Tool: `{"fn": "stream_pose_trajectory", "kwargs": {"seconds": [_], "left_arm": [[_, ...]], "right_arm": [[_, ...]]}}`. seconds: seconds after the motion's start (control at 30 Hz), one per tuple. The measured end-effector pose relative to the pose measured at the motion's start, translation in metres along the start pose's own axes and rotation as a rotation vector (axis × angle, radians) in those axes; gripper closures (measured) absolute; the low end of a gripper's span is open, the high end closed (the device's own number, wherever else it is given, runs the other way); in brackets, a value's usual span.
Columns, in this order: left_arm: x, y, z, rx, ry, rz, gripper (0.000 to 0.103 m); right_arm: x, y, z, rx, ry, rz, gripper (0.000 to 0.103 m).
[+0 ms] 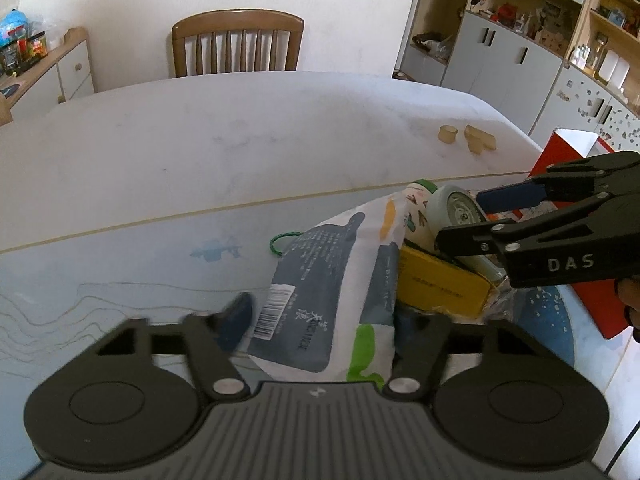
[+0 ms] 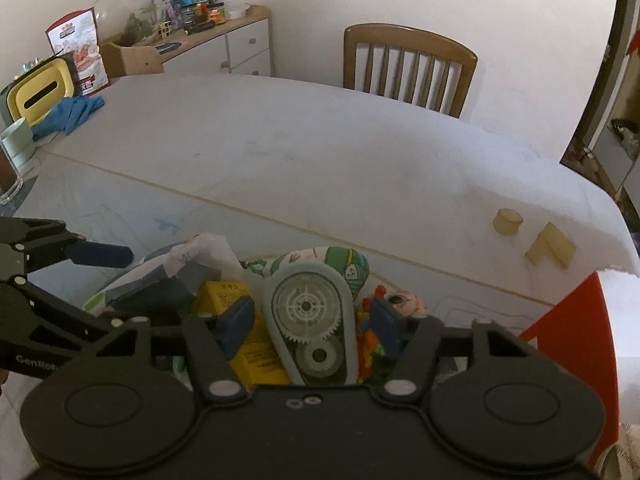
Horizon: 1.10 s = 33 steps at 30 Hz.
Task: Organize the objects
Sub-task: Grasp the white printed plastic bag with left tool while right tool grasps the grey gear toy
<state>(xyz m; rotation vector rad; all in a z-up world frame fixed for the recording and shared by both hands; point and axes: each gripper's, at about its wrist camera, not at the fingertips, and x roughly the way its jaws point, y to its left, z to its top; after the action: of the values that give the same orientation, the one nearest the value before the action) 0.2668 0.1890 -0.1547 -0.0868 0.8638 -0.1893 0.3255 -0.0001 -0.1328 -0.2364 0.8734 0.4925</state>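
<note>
A pile of objects lies at the table's near right: a blue-and-white plastic packet (image 1: pixel 320 280), a yellow box (image 1: pixel 440 288), a patterned fabric pouch (image 2: pixel 344 260) and a pale green correction-tape dispenser (image 2: pixel 312 320). My right gripper (image 2: pixel 310 322) straddles the dispenser with both blue pads (image 2: pixel 236 322) beside it; it also shows in the left wrist view (image 1: pixel 476 224), jaws around the dispenser (image 1: pixel 460 216). My left gripper (image 1: pixel 320 316) is spread around the packet; its right finger is hidden behind the packet. In the right wrist view the left gripper (image 2: pixel 92 276) is at the left.
Small tan wooden blocks (image 1: pixel 468 138) lie on the white table (image 1: pixel 240 140) at the far right. A red box (image 1: pixel 576 184) stands at the right edge. A wooden chair (image 1: pixel 238 42) is behind. A glass, cup, blue cloth (image 2: pixel 68 114) and yellow box sit far left.
</note>
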Motion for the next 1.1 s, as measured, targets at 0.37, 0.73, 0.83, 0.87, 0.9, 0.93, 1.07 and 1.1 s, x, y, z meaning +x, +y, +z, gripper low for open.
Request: {"fn": "stream_pose_trajectory", "kwargs": {"seconds": [0.37,0.73,0.83,0.87,0.9,0.93,1.07,1.1], "left_arm": [[-0.008,-0.003,0.001,-0.001,0.010,0.012,0.053],[-0.033,-0.003,0.003,-0.030,-0.013,0.010,0.058],[-0.044,-0.004,0.003,-0.038,-0.022,0.009,0.059],[-0.048,-0.004,0.004,-0.045,-0.027,0.004,0.059],[-0.053,-0.004,0.005,-0.051,-0.034,0.002,0.059],[-0.057,-0.004,0.007,-0.055,-0.039,0.002,0.059],[-0.074,-0.012,0.014,-0.064,-0.058,-0.017,0.059],[-0.079,-0.016,0.016,-0.059,-0.063,-0.022,0.059]], "right_arm": [[-0.011,0.002,-0.003,0.002,-0.029,-0.019,0.053],[-0.062,-0.014,-0.007,0.097,-0.135,-0.036,0.053],[-0.081,-0.021,-0.009,0.126,-0.170,-0.037,0.053],[-0.087,-0.024,-0.010,0.139,-0.179,-0.032,0.053],[-0.092,-0.026,-0.011,0.149,-0.185,-0.030,0.053],[-0.098,-0.029,-0.011,0.159,-0.189,-0.029,0.053],[-0.122,-0.039,-0.013,0.190,-0.197,-0.031,0.053],[-0.127,-0.041,-0.014,0.194,-0.199,-0.032,0.053]]}}
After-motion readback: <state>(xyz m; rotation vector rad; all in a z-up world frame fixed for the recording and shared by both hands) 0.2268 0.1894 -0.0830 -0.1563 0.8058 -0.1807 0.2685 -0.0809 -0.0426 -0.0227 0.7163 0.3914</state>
